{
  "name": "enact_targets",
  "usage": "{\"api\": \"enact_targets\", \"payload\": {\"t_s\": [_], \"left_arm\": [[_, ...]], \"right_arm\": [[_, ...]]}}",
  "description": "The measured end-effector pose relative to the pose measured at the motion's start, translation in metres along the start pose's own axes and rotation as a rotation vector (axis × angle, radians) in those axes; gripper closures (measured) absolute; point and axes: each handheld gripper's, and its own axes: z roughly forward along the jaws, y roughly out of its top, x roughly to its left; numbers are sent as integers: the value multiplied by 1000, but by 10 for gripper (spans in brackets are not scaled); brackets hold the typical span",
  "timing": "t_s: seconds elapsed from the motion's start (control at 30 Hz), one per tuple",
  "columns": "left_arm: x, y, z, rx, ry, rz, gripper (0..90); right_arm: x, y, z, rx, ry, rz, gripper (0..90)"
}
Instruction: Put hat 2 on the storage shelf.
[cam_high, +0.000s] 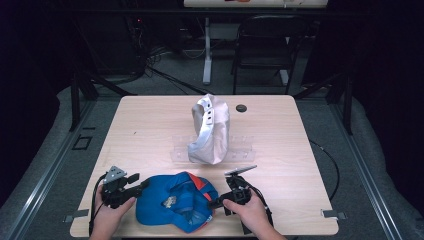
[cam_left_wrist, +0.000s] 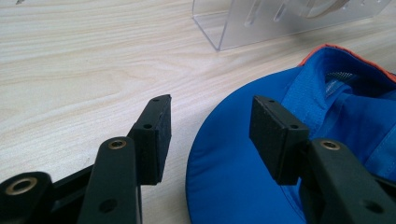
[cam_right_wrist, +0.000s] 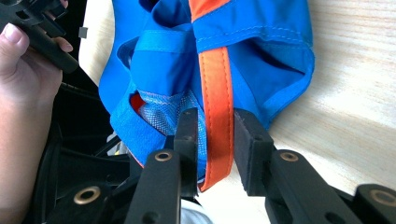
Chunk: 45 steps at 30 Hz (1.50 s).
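— Jaws first: how do yours stand?

— Wide on my left gripper. Its two pads straddle the rim of the blue cap's brim, one pad over bare wood, the other over the blue cloth, and neither presses on anything. On my right gripper the jaws are narrow, drawn in around the orange strap at the cap's back. The strap runs between the pads, though I can't say for sure that both pads bite on it yet.

— Where is the cap itself?

— It lies at the near edge of the wooden table, between my two hands, in front of the clear acrylic stand.

— How will it handle?

— I judge it light and soft. The crown is thin cloth with a mesh lining and will sag and fold as soon as it is lifted. The brim looks stiffer, so that is where my left jaws should close, flat across its edge. The strap is a doubled band of fabric and a fair hold for my right. Neither part looks slippery or fragile.

— And the count?

— One blue cap, one white cap propped on the stand, and one stand. There is also one small dark disc set in the tabletop beyond them, and one chair behind the table.
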Motion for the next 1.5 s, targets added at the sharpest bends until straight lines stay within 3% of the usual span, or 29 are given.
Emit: {"api": "enact_targets", "payload": {"t_s": [0.13,0.23,0.6,0.67,0.7,0.97,1.1,1.13,1.17,1.2,1.23,1.27,1.3,1.37,1.4,1.43,1.47,1.5], "left_arm": [[0,0,0,-4,2,0,491],[0,0,0,0,1,-2,492],[0,-1,2,-9,4,0,492],[0,-1,1,3,0,2,491],[0,-1,1,2,1,1,492],[0,-1,2,-3,4,-1,492],[-1,-1,3,-4,3,-1,492],[-1,-1,2,-1,2,0,492],[-1,-1,3,-4,4,-1,492],[-1,-1,3,-4,4,-1,492],[-1,-1,3,-5,5,-1,492],[-1,-1,3,-4,5,-1,492],[-1,-1,3,-4,6,0,491],[0,-1,3,-4,6,0,492],[0,-1,3,-4,7,0,491],[0,-1,3,-6,6,0,491],[0,-1,3,-5,5,0,492],[0,-1,2,-3,5,1,491]], "right_arm": [[-1,1,-2,-4,-6,5,777],[0,1,-5,-15,-6,26,781],[3,2,-17,-60,0,28,785],[4,3,-20,-62,-27,25,785],[4,3,-20,-73,3,32,786],[4,5,-36,-108,11,46,786],[0,4,-42,-128,57,65,786],[-1,4,-47,-107,12,56,785],[2,3,-46,-150,4,97,786],[-3,4,-51,-103,3,56,786],[-1,3,-51,-137,-5,85,785],[-3,3,-54,-118,0,68,785],[-3,3,-58,-107,-35,62,785],[-5,2,-59,-135,17,75,786],[-5,2,-64,-113,-33,63,786],[-5,2,-65,-117,-34,65,785],[-4,0,-64,-159,-14,95,785],[-6,1,-68,-134,-10,72,785]]}}
